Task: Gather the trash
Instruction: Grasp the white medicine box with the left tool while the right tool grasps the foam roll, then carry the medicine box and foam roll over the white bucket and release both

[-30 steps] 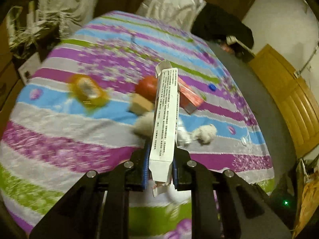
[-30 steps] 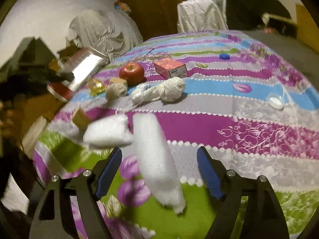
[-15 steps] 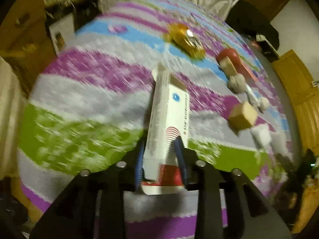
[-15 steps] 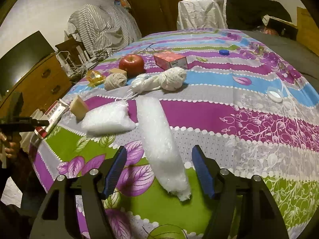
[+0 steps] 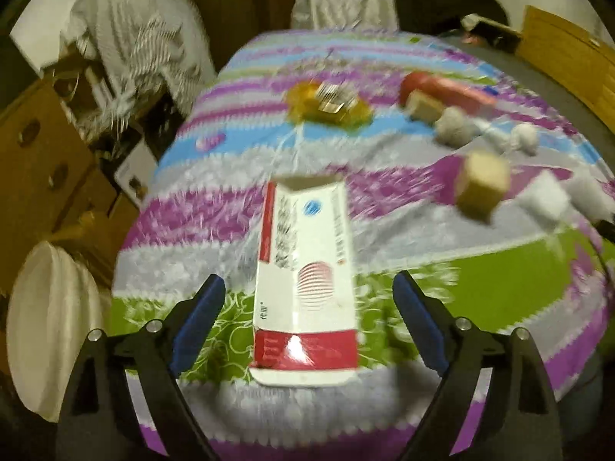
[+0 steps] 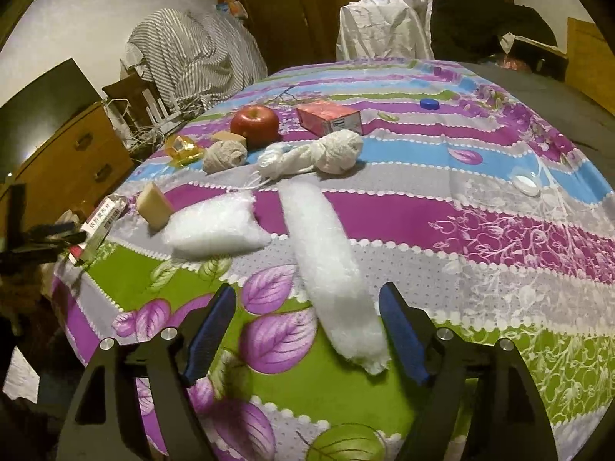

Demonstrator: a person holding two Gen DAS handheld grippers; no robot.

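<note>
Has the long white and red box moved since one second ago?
Yes. The box was in the air left of the table; now it lies on the tablecloth at the left edge beside the tan block, between the opening left gripper jaws, untouched.

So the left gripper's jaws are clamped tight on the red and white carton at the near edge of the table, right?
Not clamped. In the left wrist view the left gripper is opening, its blue pads clear of the red and white carton on both sides. The carton does lie between them at the table's near edge.
</note>
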